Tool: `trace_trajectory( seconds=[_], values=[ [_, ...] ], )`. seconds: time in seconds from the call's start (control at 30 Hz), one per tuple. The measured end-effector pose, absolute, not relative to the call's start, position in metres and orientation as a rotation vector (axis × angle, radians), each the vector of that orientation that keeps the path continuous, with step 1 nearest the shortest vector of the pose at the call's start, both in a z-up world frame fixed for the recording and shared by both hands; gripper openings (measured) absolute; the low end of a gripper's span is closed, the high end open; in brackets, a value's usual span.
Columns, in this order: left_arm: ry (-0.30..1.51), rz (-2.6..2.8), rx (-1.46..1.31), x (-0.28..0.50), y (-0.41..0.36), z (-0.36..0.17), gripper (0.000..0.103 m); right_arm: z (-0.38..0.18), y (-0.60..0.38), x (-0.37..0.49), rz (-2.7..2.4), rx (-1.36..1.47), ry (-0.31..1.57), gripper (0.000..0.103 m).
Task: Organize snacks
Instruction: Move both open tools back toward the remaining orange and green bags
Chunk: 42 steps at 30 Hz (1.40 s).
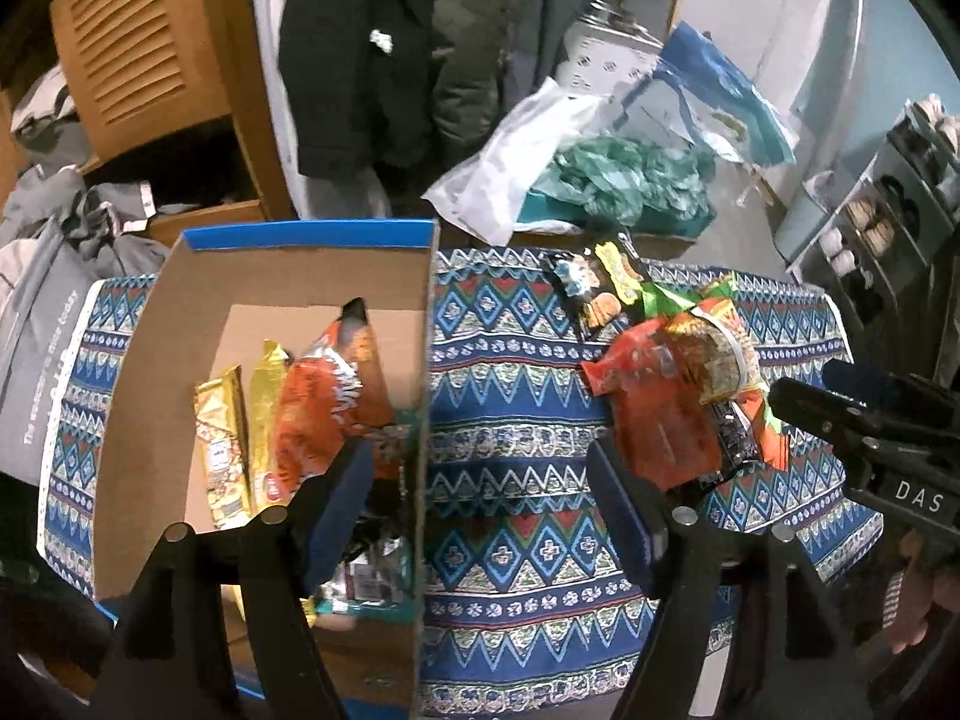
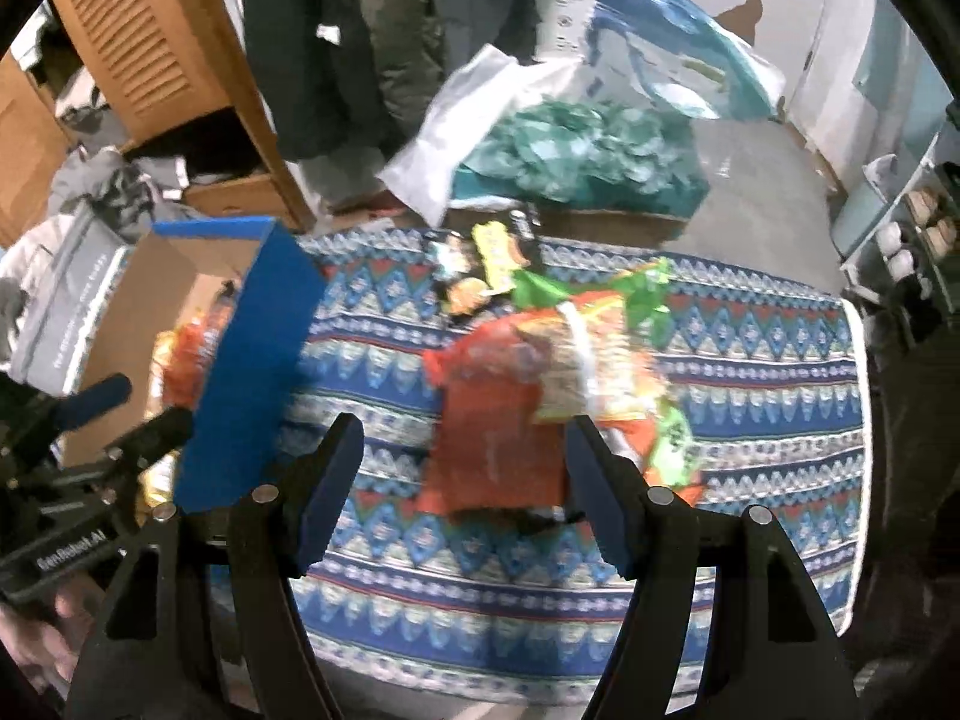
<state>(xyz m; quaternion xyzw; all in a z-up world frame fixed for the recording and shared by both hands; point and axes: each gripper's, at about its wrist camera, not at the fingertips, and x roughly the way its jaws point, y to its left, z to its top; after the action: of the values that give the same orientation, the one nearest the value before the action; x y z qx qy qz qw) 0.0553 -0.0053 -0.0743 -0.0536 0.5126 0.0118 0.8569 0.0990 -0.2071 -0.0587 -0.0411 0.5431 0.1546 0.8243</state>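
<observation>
Crinkled orange foil snack packets (image 2: 498, 420) piled on patterned table (image 2: 750, 360); my right tongs (image 2: 465, 480) spread wide, empty; left tongs (image 1: 480, 492) likewise released.

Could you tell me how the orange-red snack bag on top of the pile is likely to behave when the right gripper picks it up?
The orange-red snack bag looks like thin, crinkled film, so it will probably flop and sag rather than hold shape. Its glossy surface suggests it could slip between the pads unless pinched at an edge. It overlaps other packets, so lifting it may drag or shift those. The right gripper is open.
</observation>
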Motion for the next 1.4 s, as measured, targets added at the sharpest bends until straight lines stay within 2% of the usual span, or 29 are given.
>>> trace_trajectory(
  seconds=[0.33, 0.93, 1.33, 1.4],
  values=[
    [1.149, 0.004, -0.102, 0.089, -0.031, -0.094, 0.075, -0.077, -0.239, 0.122, 0.307, -0.175, 1.204, 0.069],
    [1.274, -0.020, -0.138, 0.146, -0.063, -0.151, 0.075, -0.159, -0.254, 0.197, 0.326, -0.112, 1.349, 0.069],
    [1.322, -0.022, -0.150, 0.157, -0.069, -0.174, 0.075, -0.175, -0.244, 0.201, 0.337, -0.137, 1.344, 0.069],
    [1.326, -0.022, -0.150, 0.159, -0.071, -0.175, 0.075, -0.177, -0.243, 0.201, 0.343, -0.146, 1.337, 0.062]
  ],
)
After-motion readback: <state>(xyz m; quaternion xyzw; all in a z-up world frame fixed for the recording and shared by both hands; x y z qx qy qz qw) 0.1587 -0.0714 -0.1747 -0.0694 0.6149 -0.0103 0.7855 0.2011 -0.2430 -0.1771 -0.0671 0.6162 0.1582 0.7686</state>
